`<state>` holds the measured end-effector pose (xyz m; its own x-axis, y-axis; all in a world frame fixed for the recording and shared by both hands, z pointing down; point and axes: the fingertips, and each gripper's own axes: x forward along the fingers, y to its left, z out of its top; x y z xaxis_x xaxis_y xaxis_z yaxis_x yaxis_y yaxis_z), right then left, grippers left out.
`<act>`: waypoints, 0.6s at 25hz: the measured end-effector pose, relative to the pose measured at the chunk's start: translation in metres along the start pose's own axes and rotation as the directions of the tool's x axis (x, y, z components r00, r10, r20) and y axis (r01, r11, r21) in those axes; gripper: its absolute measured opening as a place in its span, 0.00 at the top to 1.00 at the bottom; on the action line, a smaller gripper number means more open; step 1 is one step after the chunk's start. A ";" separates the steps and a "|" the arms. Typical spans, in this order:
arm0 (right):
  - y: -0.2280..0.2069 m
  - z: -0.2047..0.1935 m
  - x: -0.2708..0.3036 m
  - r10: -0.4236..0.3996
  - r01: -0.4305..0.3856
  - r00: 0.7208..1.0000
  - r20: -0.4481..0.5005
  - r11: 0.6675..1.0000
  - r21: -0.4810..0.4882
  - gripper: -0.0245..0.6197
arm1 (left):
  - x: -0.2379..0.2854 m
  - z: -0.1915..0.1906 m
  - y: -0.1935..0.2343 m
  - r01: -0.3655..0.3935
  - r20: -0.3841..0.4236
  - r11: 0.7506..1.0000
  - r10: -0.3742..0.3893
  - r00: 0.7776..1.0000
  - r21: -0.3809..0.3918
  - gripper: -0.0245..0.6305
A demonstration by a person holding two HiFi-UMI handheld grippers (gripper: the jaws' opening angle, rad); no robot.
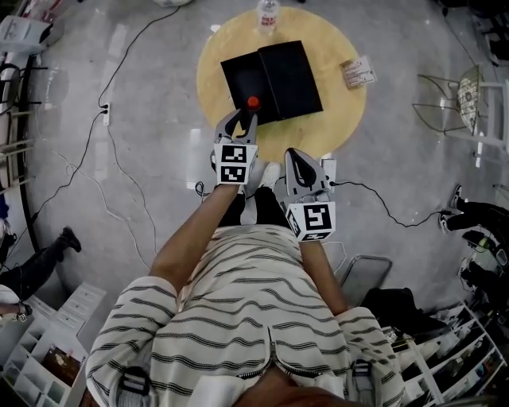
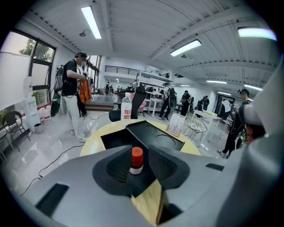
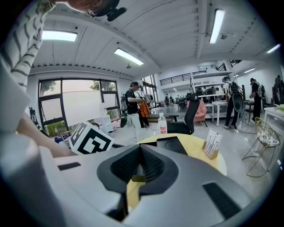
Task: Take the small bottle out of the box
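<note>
On the round yellow table point(image 1: 343, 119) an open black box point(image 1: 280, 73) is seen, laid a little towards the left and far side of the middle. The small bottle point(image 2: 136, 160), with a red cap and a white label, is standing upright at the near corner of this box, on its black surface. It cannot be told whether the bottle is inside a compartment or on the rim.

The left gripper point(image 1: 245, 115) is held over that corner. Its jaws are apart, one on each side of the bottle, and a narrow gap is seen between each pad and the bottle, so the bottle is not clamped.

The right gripper point(image 3: 140, 150) is held at the near edge of the table, beside the left one. Its jaws are together and nothing is held between them.

A water bottle point(image 1: 269, 14) is standing at the far edge of the table, and a small card stand point(image 1: 359, 73) is placed at the right edge.
</note>
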<state>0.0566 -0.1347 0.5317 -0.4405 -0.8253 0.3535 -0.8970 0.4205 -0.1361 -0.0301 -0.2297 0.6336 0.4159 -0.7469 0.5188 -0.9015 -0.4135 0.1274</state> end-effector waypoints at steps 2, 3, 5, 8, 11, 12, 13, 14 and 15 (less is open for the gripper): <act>0.001 -0.002 -0.001 0.002 -0.002 1.000 -0.004 1.000 0.002 0.95 | 0.006 -0.003 0.002 -0.002 -0.014 1.000 0.002 1.000 0.002 0.78; 0.001 -0.003 -0.001 0.001 -0.001 1.000 -0.006 1.000 0.004 0.95 | 0.009 -0.005 0.004 -0.003 -0.020 1.000 0.003 1.000 0.006 0.77; -0.001 -0.004 0.000 -0.003 0.003 1.000 -0.008 1.000 0.005 0.95 | 0.016 -0.010 0.006 -0.005 -0.034 1.000 0.006 0.999 0.019 0.76; -0.005 -0.006 -0.002 -0.009 0.009 1.000 -0.012 1.000 0.009 0.95 | 0.026 -0.016 0.006 -0.005 -0.048 0.999 0.007 0.999 0.037 0.75; -0.006 -0.006 -0.003 -0.014 0.014 1.000 -0.013 1.000 0.022 0.95 | 0.030 -0.017 0.008 -0.007 -0.051 0.999 0.009 0.999 0.037 0.74; -0.006 -0.005 -0.002 -0.015 0.015 1.000 -0.013 1.000 0.021 0.95 | 0.032 -0.017 0.009 -0.009 -0.052 0.999 0.010 0.999 0.034 0.74; -0.005 -0.005 -0.001 -0.015 0.015 1.000 -0.014 1.000 0.019 0.95 | 0.033 -0.017 0.010 -0.010 -0.054 0.999 0.012 0.999 0.032 0.74; -0.005 -0.005 0.000 -0.014 0.014 1.000 -0.016 1.000 0.017 0.95 | 0.035 -0.017 0.011 -0.011 -0.055 0.999 0.012 0.998 0.030 0.74; -0.005 -0.006 0.000 -0.013 0.013 1.000 -0.018 1.000 0.015 0.95 | 0.037 -0.018 0.012 -0.012 -0.057 1.000 0.014 0.998 0.027 0.74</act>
<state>0.0611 -0.1345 0.5381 -0.4284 -0.8235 0.3720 -0.9031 0.4039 -0.1458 -0.0274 -0.2526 0.6693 0.3961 -0.7218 0.5675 -0.9030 -0.4182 0.0983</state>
